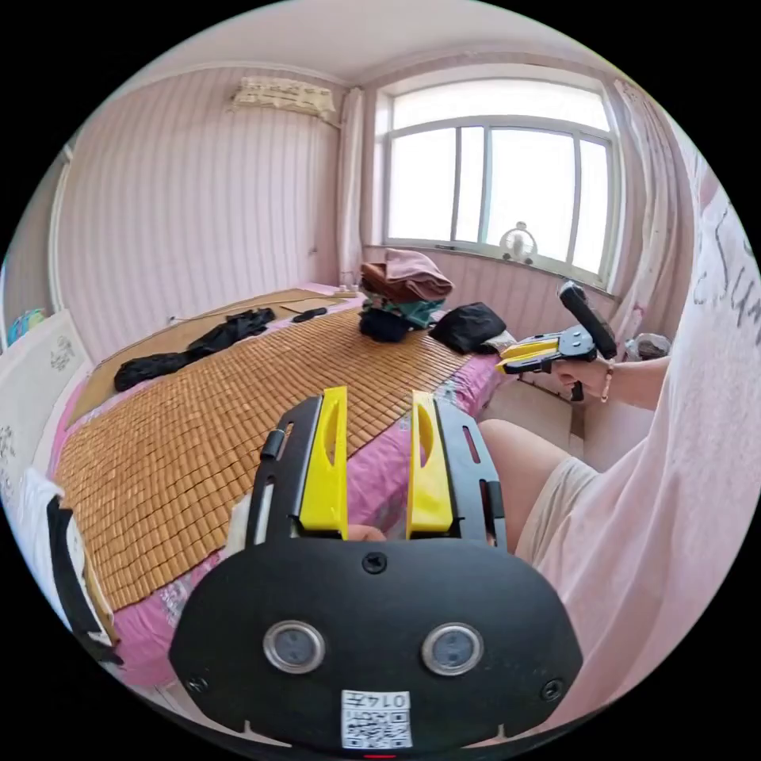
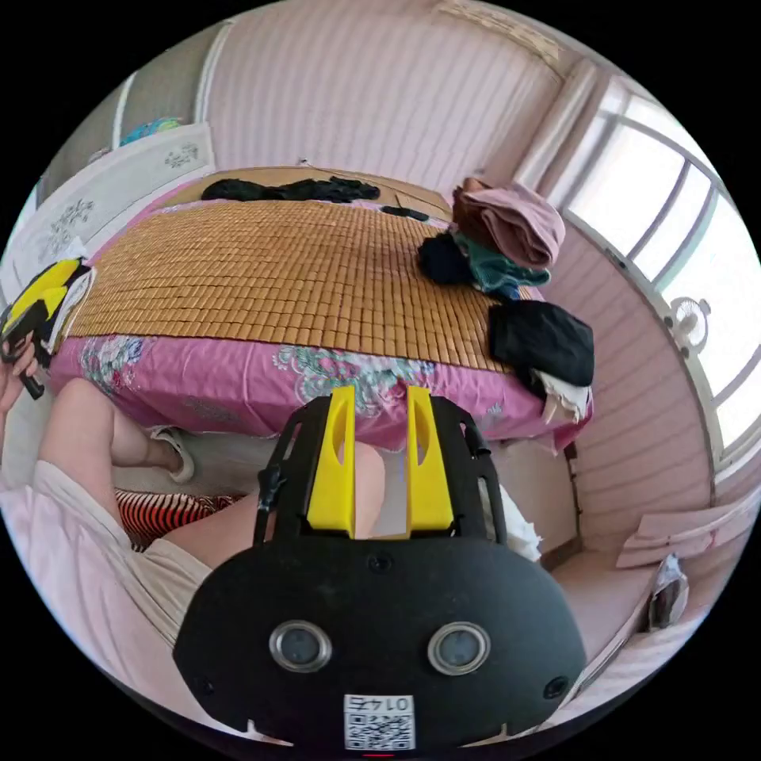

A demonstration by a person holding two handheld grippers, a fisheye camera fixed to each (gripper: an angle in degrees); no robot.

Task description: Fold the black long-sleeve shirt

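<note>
From the left gripper view I start at the upper left of the frame, where the black long-sleeve shirt (image 1: 194, 345) lies crumpled in a long strip on the far side of the woven bamboo mat (image 1: 238, 412) covering the pink-sheeted bed (image 1: 380, 468). Its long axis runs along the mat's far edge, well beyond both tools. My left hand-held gripper (image 1: 379, 460) sits low in the centre, yellow jaws parted, holding nothing. To the right, the right hand-held gripper (image 1: 515, 361) hovers near a folded black garment (image 1: 469, 325) and a pile of folded clothes (image 1: 400, 289); its jaws look empty. In the right gripper view the shirt (image 2: 289, 190) lies across the top, and that gripper (image 2: 380, 468) is open too. I judge the left nearer.
</note>
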